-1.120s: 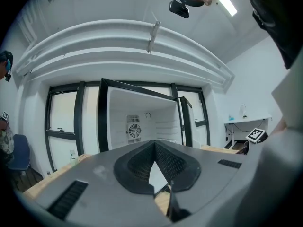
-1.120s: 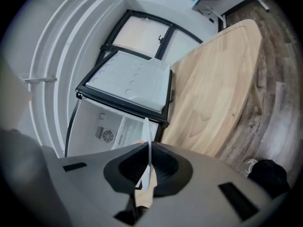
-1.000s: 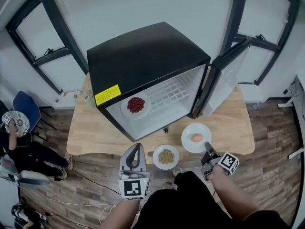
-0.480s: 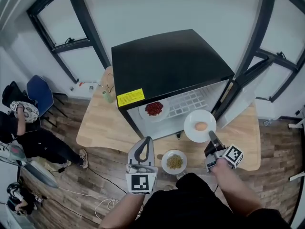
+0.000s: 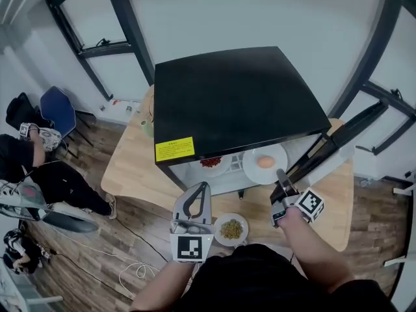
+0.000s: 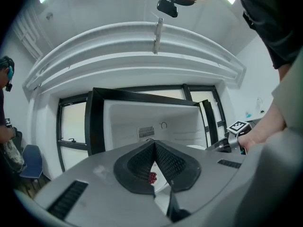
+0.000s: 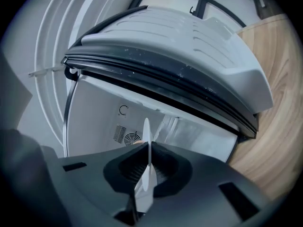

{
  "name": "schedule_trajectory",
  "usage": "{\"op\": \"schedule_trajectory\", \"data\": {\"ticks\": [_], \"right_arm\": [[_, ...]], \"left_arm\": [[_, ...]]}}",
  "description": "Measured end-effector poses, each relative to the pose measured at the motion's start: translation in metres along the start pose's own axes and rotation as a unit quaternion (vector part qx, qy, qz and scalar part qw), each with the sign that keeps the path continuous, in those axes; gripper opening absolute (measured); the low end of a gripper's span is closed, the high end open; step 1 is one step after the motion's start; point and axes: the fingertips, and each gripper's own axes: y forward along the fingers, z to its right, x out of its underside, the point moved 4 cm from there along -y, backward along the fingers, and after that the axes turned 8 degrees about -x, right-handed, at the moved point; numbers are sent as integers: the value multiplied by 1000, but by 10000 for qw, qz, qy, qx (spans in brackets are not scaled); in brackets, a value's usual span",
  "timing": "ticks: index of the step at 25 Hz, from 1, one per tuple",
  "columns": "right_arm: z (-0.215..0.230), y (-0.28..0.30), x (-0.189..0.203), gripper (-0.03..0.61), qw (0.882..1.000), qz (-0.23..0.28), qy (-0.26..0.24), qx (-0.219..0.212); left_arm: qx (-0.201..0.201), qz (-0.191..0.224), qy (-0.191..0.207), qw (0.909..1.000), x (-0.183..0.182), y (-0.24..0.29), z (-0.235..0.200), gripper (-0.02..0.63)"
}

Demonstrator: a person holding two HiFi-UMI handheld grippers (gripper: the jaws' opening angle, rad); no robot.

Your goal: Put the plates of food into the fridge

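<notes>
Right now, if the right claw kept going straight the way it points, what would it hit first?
The right claw grips the egg plate by its rim. Beyond it the way looks free into the open fridge; the back wall would probably come first, though depth is unclear.

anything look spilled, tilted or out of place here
Nothing stands out. The right gripper holds the egg plate level at the open fridge, the plate of red food sits inside, and the plate of greenish food lies flat on the table; no spills visible.
</notes>
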Motion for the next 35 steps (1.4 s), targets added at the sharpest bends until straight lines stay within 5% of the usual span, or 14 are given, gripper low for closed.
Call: {"op": "schedule_trajectory", "data": {"ticks": [11, 15, 24, 28, 35], "right_arm": [[0, 49, -13, 34, 9994, -99, -175, 292], [-9, 65, -12, 34, 9961, -272, -796, 259], [-15, 81, -2, 100, 9484, -990, -2841, 1002], [-6, 75, 2, 210, 9348, -1219, -3082, 1277], [-18, 67, 5, 242, 9241, -1277, -3423, 1124]], "left_arm": [[-164, -19, -367, 9992, -10, 18, 3, 4], [-336, -104, -358, 9987, -12, 12, -5, 5], [-454, -154, -264, 9985, -14, 8, -3, 5], [-522, -207, -284, 9980, -10, 4, 0, 5], [-639, -289, -334, 9970, -4, -2, 6, 5]]}}
